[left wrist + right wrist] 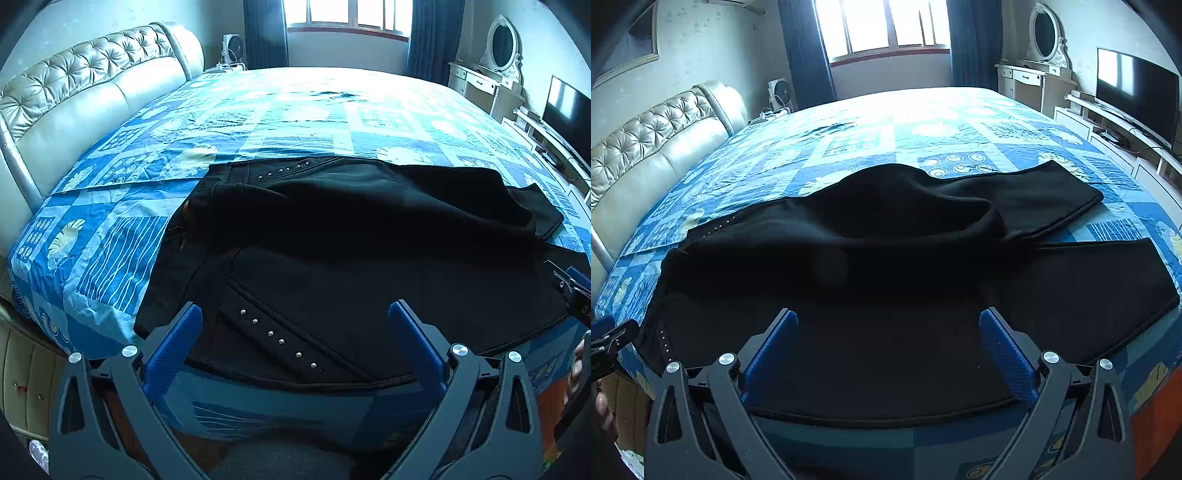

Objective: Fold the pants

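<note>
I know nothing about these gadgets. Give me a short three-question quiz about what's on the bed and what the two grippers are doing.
1. True or false: the black pants are already folded into a neat square on the blue patterned bedspread.
2. Which gripper looks down at the row of metal studs? A) left gripper B) right gripper
3. Fill in: both grippers' jaws stand ___, holding nothing.

Key:
1. False; the pants lie spread out and rumpled, the two legs apart.
2. A
3. open
</note>
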`<state>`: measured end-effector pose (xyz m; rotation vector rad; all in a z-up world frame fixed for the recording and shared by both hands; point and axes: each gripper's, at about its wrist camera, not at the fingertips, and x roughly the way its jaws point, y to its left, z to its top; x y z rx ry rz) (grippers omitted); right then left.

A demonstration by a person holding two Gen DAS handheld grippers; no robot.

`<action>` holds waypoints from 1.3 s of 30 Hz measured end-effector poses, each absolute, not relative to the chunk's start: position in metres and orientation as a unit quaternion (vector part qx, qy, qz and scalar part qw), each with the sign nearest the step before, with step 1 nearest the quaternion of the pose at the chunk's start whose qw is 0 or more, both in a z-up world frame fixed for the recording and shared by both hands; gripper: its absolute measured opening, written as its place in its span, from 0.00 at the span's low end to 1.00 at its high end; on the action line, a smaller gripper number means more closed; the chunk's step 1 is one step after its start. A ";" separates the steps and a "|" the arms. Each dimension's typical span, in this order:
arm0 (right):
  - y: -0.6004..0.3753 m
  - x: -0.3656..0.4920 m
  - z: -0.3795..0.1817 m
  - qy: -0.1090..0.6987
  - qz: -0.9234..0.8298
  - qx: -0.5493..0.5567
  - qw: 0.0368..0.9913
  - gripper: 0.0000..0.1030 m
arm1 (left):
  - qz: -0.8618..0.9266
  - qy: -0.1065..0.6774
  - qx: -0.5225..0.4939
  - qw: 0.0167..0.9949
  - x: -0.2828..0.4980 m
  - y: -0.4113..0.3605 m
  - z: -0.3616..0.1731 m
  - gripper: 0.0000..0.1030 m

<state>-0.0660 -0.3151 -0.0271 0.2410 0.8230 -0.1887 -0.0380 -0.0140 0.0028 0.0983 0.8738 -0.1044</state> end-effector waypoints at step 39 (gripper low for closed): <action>-0.308 -0.074 -0.027 0.392 -0.096 0.097 0.910 0.95 | -0.050 0.416 0.043 0.907 -0.042 -0.017 0.010 0.98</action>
